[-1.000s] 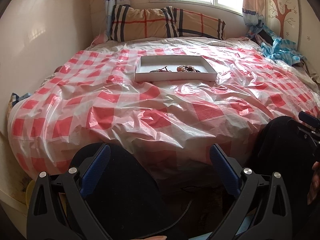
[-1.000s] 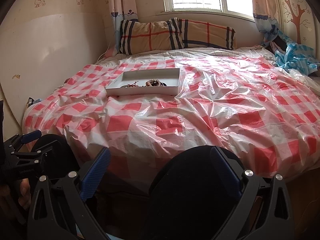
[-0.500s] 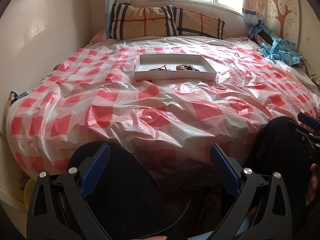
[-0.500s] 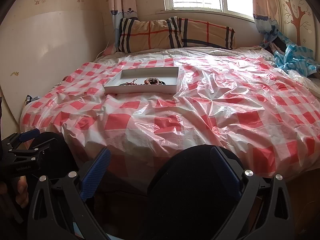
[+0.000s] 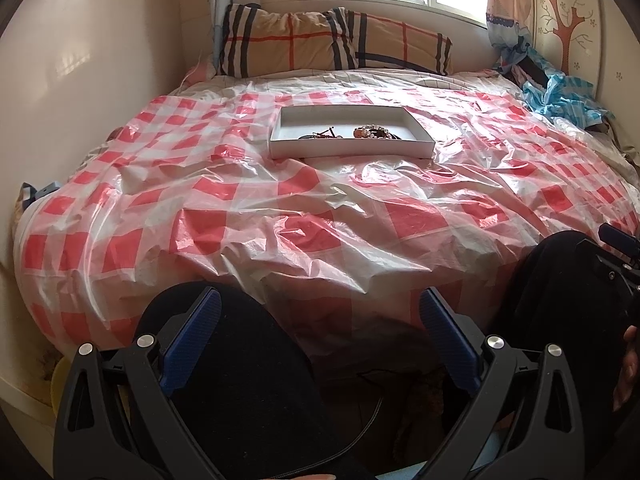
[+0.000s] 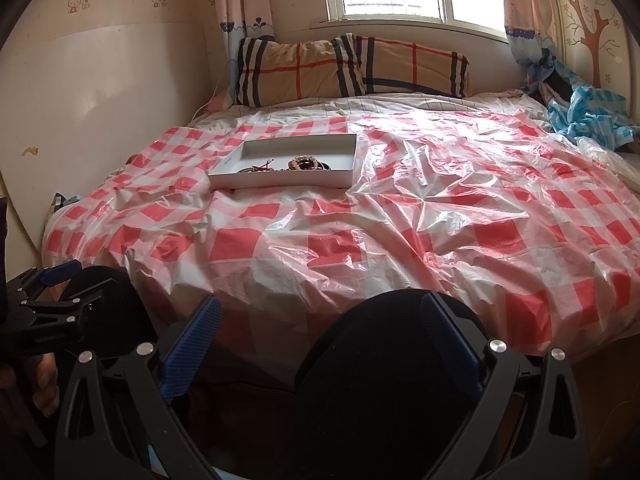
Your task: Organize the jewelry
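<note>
Both views have crept a little nearer the bed over the last second; the white tray (image 5: 352, 148) sits slightly lower in view, nothing else shifted. My left tool (image 5: 318, 336) hangs spread wide and empty above a dark-clad knee, and the right tool (image 6: 320, 340) is likewise spread and empty, both well short of the tray. The jewelry (image 5: 372, 133), a tangle of beads and cords, lies inside the tray near its front wall, on the checked plastic sheet (image 6: 460, 216). I judge the tray is there to keep small pieces from getting lost in the wrinkles.
</note>
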Motion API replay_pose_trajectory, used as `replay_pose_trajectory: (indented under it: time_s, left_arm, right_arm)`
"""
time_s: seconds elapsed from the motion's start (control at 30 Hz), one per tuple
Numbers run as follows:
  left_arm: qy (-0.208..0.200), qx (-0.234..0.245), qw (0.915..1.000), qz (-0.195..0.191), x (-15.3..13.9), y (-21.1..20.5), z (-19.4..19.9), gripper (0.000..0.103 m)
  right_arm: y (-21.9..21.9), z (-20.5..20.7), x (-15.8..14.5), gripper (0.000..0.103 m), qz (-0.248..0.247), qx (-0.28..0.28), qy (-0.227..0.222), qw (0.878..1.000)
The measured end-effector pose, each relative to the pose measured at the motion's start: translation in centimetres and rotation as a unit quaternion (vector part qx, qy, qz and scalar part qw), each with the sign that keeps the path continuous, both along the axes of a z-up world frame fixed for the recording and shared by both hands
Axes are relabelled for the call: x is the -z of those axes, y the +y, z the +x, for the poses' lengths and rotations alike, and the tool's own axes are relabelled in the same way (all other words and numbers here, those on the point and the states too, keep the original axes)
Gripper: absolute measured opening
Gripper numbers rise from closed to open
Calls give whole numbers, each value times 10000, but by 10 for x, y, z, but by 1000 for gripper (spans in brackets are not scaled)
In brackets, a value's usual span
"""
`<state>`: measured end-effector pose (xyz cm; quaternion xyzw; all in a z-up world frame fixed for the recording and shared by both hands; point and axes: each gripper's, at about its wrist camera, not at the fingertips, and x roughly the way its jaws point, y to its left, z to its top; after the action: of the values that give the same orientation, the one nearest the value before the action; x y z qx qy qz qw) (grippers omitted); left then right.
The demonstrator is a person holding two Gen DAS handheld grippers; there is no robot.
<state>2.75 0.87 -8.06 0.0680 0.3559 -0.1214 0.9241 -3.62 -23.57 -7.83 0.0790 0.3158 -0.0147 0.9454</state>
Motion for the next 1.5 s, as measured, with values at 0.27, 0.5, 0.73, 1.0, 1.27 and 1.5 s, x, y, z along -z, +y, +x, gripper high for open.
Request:
replay_pose_trajectory:
  time_s: [0.27,0.5,0.73,1.0,1.27,1.5]
  left_arm:
    - [0,-7,10000,22,0,-1,-1,95]
    - [-2,-19,10000,45,0,2,-1,95]
    - [3,-16,10000,40,0,2,-1,95]
    - [6,-12,10000,53,0,1,-1,95]
    - [-5,-19,10000,62,0,-1,0,95]
    - [-284,-98,9995,124,-4,5,-8,95]
  right_arm:
    - [0,0,0,95,1,-1,0,10000]
    - [-1,0,1,95,-15,1,9,10000]
    - [1,1,0,95,-12,1,8,10000]
    - [1,1,1,95,-13,-1,11,10000]
    - [2,1,0,95,-17,0,15,10000]
    - [1,2,0,95,-20,0,25,10000]
